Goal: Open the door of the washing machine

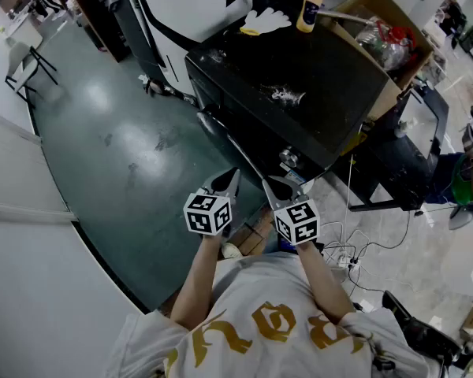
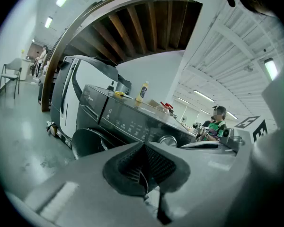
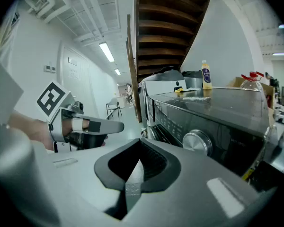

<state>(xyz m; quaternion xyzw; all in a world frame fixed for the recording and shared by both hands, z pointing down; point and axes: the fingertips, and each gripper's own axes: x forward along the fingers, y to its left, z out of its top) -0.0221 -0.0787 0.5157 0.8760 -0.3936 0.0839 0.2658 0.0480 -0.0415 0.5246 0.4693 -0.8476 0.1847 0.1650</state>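
Note:
The black front-loading washing machine (image 1: 299,77) stands ahead of me, its front facing down-left. Its round door (image 2: 91,143) is closed, low on the front, below the control panel with a silver knob (image 3: 195,143). My left gripper (image 1: 233,173) and right gripper (image 1: 271,183) hover side by side just short of the front, near the knob (image 1: 290,157). Both are shut with nothing between the jaws. In the left gripper view the jaws (image 2: 144,148) point at the panel, with the door to their left. The right gripper (image 3: 139,145) faces the panel's knob end; the left gripper (image 3: 85,126) shows beside it.
A yellow bottle (image 1: 308,9), a yellow-and-white cloth (image 1: 264,22) and a cardboard box (image 1: 386,38) with a plastic bag sit on top of the machine. A white appliance (image 1: 197,6) stands behind. Cables and a power strip (image 1: 343,260) lie on the floor at right. A seated person (image 2: 217,124) is beyond.

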